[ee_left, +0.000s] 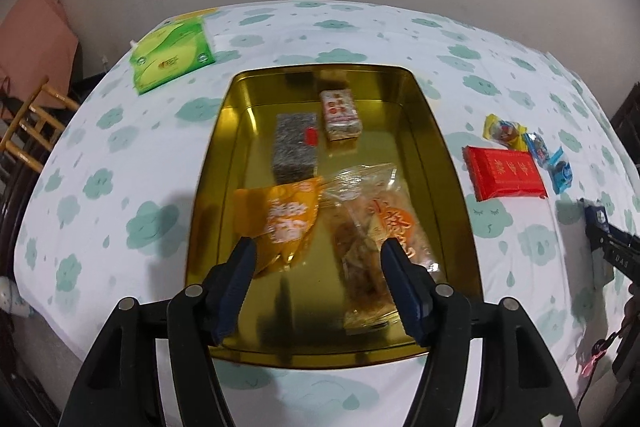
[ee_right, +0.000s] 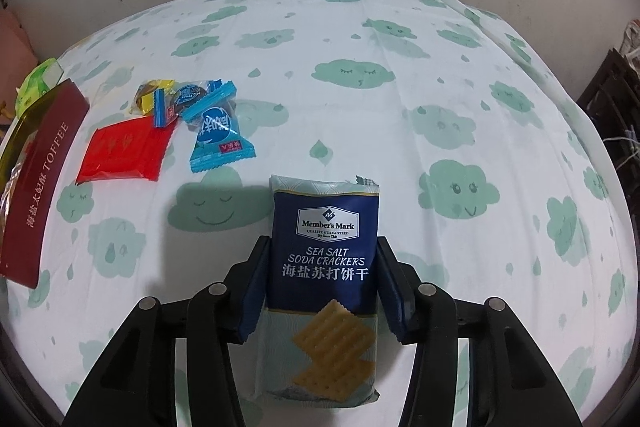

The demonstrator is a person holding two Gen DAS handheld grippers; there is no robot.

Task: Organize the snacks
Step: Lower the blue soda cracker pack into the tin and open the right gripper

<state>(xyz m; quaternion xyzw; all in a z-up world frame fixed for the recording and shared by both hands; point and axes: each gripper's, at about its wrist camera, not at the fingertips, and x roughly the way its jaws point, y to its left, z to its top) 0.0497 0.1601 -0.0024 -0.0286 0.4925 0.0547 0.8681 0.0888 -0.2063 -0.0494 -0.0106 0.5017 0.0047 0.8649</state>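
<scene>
Only the right wrist view shows the cracker packet point(ee_right: 323, 267) between jaws.

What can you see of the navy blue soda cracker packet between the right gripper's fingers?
The navy blue soda cracker packet is a glossy plastic pillow pack, navy above with a white brand badge and "Sea Salt Soda Crackers" lettering, pale teal below with printed square crackers. Its far crimped end looks ragged; whether it is torn open is unclear. It lies lengthwise along the right gripper, whose blue fingers press on both long sides, on or just above the cloud-print tablecloth, apart from the other snacks.
</scene>
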